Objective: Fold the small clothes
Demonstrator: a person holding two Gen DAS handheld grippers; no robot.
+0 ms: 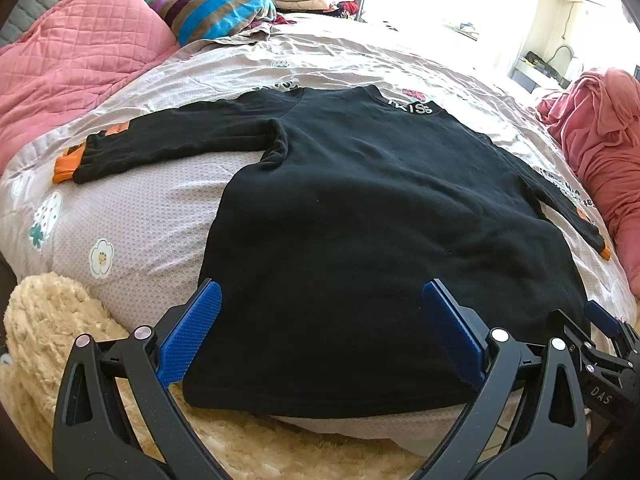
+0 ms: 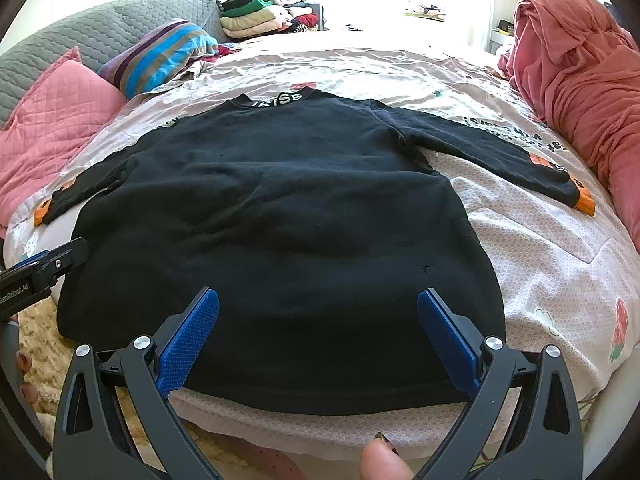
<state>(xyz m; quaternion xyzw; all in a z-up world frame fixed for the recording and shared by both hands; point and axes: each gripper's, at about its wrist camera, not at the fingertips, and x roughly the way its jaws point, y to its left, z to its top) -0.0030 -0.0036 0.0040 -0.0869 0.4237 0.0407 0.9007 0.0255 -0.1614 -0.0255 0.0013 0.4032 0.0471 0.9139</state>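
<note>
A black long-sleeved sweatshirt (image 1: 360,208) (image 2: 280,220) lies flat on the bed, collar with white letters at the far end, sleeves with orange cuffs spread to both sides. My left gripper (image 1: 320,292) hovers wide open above the hem near its left corner, nothing between its blue pads (image 1: 192,336). My right gripper (image 2: 318,300) is also wide open over the hem's right half, its blue pads (image 2: 448,340) apart from the cloth. Each view catches the other gripper at its edge: the right one (image 1: 600,332) and the left one (image 2: 48,264).
The bed sheet (image 1: 140,232) is pale with flower prints. Pink quilted pillow (image 1: 80,52) and striped pillow (image 1: 224,4) lie at the far left, a stack of folded clothes (image 2: 256,12) behind, a red blanket heap (image 2: 580,80) on the right. A cream fluffy rug (image 1: 48,320) lies below the bed edge.
</note>
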